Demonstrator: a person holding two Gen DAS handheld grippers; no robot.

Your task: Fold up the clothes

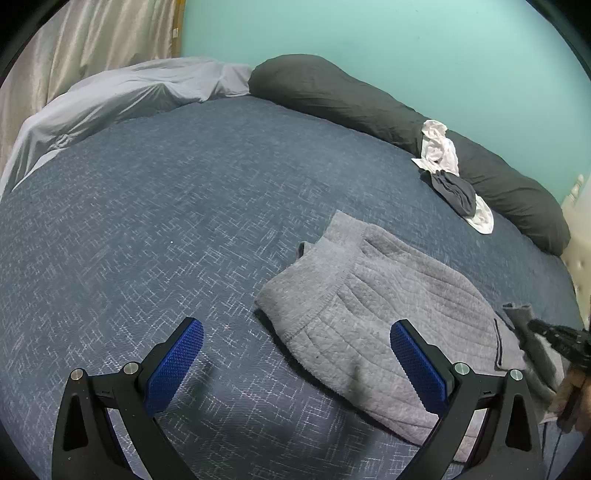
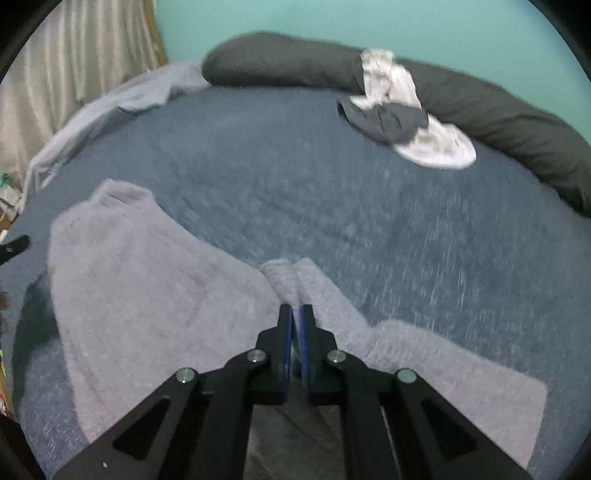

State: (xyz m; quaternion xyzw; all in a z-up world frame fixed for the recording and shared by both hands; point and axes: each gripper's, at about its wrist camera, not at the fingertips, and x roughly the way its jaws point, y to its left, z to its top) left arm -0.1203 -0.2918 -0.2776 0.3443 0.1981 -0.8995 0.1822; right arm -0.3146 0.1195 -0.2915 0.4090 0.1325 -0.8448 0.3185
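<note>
Teal wall, beige curtain, blue bedspread

- The right gripper is seen at the bottom centre, its jaws drawn nearly together on a raised fold of a grey fleece garment.
- The garment is spread over the blue patterned bed cover, with one part lying to the left of the jaws and another stretching away to the lower right.
- A long dark bolster pillow is laid along the far edge of the bed, against a turquoise wall.
- A white cloth and a dark cloth are heaped together beside the pillow, the white one draped partly up onto it.
- A pale grey sheet is bunched at the far left edge, before a beige curtain.
- Much of the view is blurred.
</note>
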